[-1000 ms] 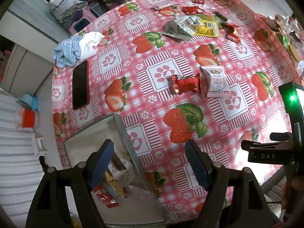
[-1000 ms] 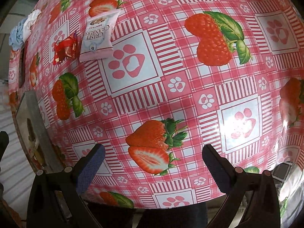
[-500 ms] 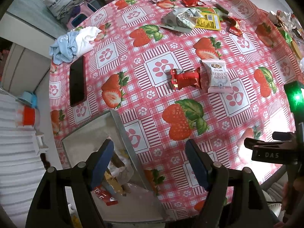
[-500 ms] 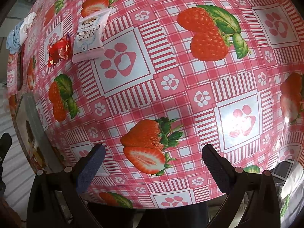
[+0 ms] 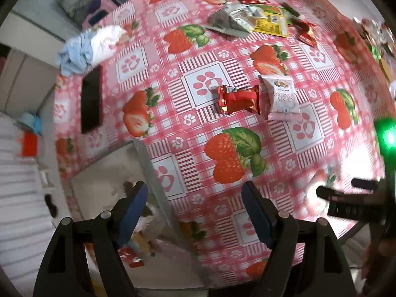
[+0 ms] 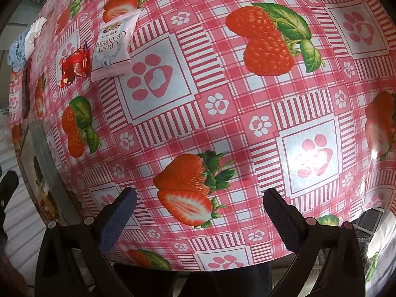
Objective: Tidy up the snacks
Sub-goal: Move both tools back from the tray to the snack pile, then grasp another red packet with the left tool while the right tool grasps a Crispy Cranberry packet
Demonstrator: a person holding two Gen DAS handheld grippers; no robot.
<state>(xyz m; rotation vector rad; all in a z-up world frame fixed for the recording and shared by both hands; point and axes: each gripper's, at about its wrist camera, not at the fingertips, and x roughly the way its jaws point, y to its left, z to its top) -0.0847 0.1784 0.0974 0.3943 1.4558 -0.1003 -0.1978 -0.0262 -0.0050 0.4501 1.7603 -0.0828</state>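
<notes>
My left tool [image 5: 193, 209] has swung from the box [image 5: 104, 173] toward the red snack [image 5: 238, 99] and pink packet [image 5: 283, 99] mid-surface. Both tools, right tool [image 6: 199, 214] included, are spread, empty. Next pickup likely follows.

You can read "CRISPY CRANBERRY" on the pale pink snack packet [image 6: 112, 47] (last letters partly cut off); nothing else is legible.

Right claw [image 6: 199, 209] spread wide, empty, hanging above the strawberry-print surface [image 6: 247, 113]. Far ahead and to the left of it: a pale pink cranberry packet [image 6: 112, 45], a red wrapper [image 6: 74, 65] just beside it. Grey tray [image 6: 47, 165] at the left, close beside the claw.
</notes>
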